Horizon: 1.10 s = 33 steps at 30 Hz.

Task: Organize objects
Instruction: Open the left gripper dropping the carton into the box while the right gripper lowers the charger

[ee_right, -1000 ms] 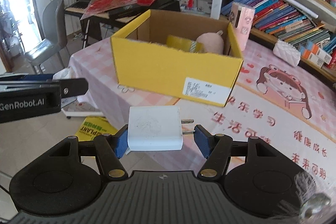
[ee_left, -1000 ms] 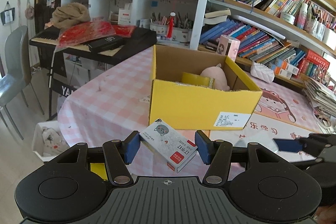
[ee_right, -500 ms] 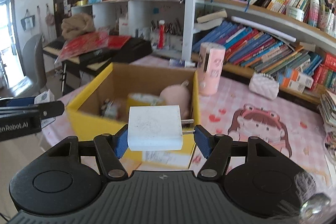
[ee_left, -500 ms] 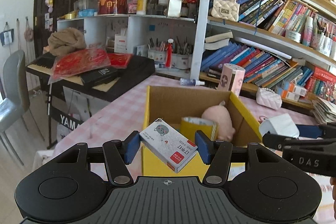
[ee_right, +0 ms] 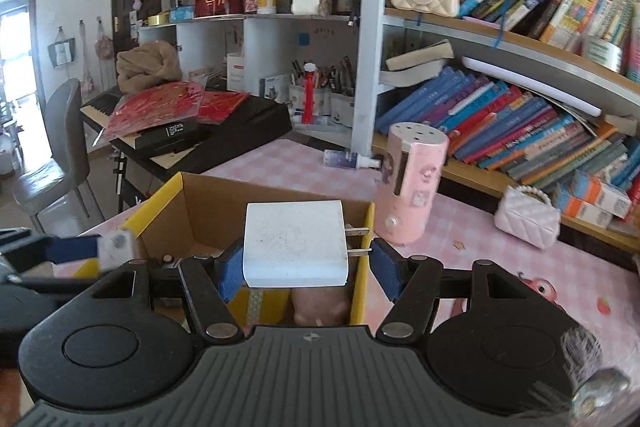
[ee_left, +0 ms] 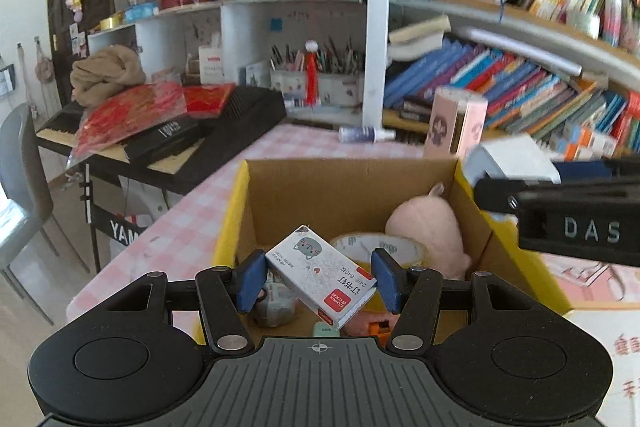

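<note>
My left gripper (ee_left: 319, 279) is shut on a small white staple box (ee_left: 320, 273) with a cat picture, held tilted over the open yellow cardboard box (ee_left: 229, 215). Inside the box lie a pink plush toy (ee_left: 426, 231), a tape roll (ee_left: 378, 247) and small items. My right gripper (ee_right: 308, 269) is shut on a white charger plug (ee_right: 294, 239), its prongs against the right pad, above the box's (ee_right: 158, 205) near right side. In the left wrist view the right gripper (ee_left: 560, 199) and its charger (ee_left: 514, 159) show at the right edge.
A pink cylinder (ee_right: 414, 183), a small spray bottle (ee_right: 346, 159) and a white quilted purse (ee_right: 526, 219) stand on the pink checked tablecloth (ee_right: 472, 223) beyond the box. Bookshelves (ee_right: 520, 123) line the back; a cluttered keyboard (ee_right: 240, 125) and a grey chair (ee_right: 60, 147) are at left.
Both grippers have moved forward, from in front of the yellow box to over its opening. The staple box and the charger stay gripped as before.
</note>
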### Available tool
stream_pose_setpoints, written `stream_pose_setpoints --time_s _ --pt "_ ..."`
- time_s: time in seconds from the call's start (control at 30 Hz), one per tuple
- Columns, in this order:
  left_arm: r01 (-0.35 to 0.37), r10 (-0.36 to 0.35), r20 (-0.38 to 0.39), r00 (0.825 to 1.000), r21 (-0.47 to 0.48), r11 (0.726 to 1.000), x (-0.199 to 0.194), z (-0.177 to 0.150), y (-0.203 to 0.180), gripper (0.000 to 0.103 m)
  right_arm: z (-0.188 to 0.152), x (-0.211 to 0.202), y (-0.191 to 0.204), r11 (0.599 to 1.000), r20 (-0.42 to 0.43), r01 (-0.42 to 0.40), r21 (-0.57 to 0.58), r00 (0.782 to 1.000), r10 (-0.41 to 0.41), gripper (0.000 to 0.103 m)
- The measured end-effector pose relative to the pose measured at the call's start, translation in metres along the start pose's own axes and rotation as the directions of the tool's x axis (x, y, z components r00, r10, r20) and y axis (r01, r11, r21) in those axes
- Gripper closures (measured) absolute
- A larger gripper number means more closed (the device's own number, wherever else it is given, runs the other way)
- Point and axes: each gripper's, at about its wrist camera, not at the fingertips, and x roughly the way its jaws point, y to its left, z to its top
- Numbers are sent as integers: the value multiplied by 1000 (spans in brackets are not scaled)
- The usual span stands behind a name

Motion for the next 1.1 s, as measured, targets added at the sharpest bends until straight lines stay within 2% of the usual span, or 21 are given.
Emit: stream_pose_setpoints --time_s 0.3,0.57,0.9,1.1 --pt "-16 24 -119 993 61 998 40 -5 -19 47 3 47 8 995 -81 -73 -74 994 67 41" --pt "-18 33 -181 983 85 996 57 -11 -24 46 2 75 10 987 -135 -127 -97 984 113 41" --pt "-41 60 -186 981 106 994 62 -15 -27 45 -6 101 19 977 -202 -176 -119 968 150 41" --pt "-39 58 -185 981 108 993 62 -14 -27 43 -4 107 21 972 -203 -192 -134 966 163 41"
